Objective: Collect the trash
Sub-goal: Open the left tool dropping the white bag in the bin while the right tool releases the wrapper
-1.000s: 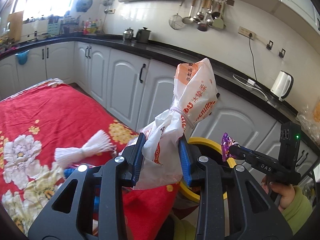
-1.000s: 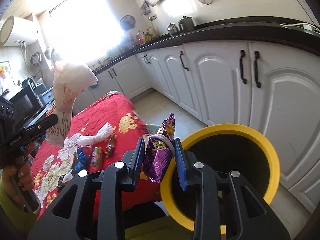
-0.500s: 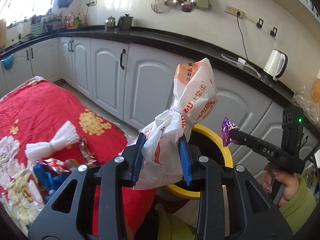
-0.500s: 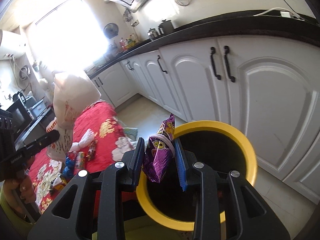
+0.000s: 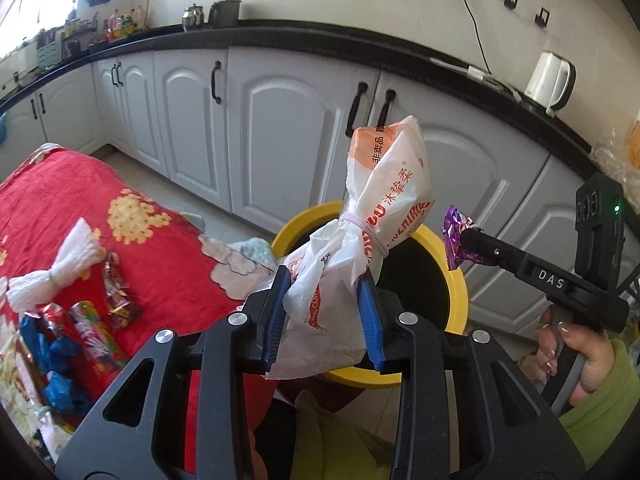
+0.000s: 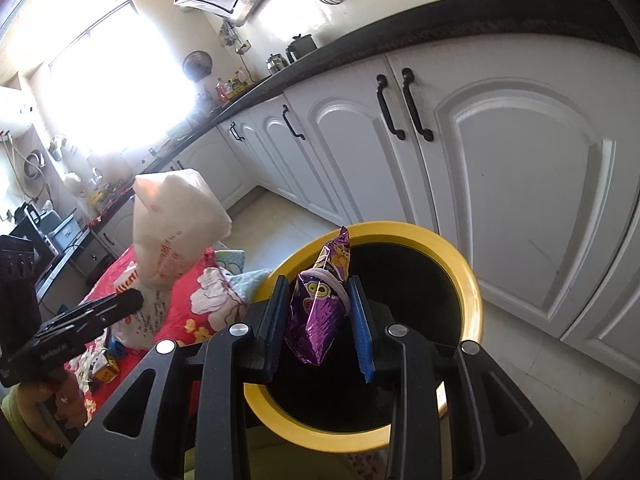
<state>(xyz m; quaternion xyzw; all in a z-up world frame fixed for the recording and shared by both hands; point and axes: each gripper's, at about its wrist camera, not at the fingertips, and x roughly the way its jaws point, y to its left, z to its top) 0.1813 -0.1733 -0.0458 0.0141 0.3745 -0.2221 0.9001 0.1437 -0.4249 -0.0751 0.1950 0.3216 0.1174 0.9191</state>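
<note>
Your left gripper [image 5: 323,312] is clamped on a white plastic bag [image 5: 360,248] tied with a band, held over the near rim of the yellow bin [image 5: 456,280]. Your right gripper [image 6: 318,314] is clamped on a purple wrapper [image 6: 320,304] above the bin's opening. More wrappers [image 5: 92,332] lie on the red tablecloth [image 5: 60,192] beside the bin; white cabinets [image 5: 280,128] stand beyond.

We carry two black plastic grippers; the left gripper [image 5: 324,316] has blue ribbed pads [image 5: 370,328] and silver screws [image 5: 165,335] on its triangular cut-out arms; the right gripper [image 6: 320,318] is built alike; seen from the side, its body bears white letters "DAS" [image 5: 551,281] and a green light [image 5: 616,209]; our sleeve [image 5: 592,428] is olive green.
</note>
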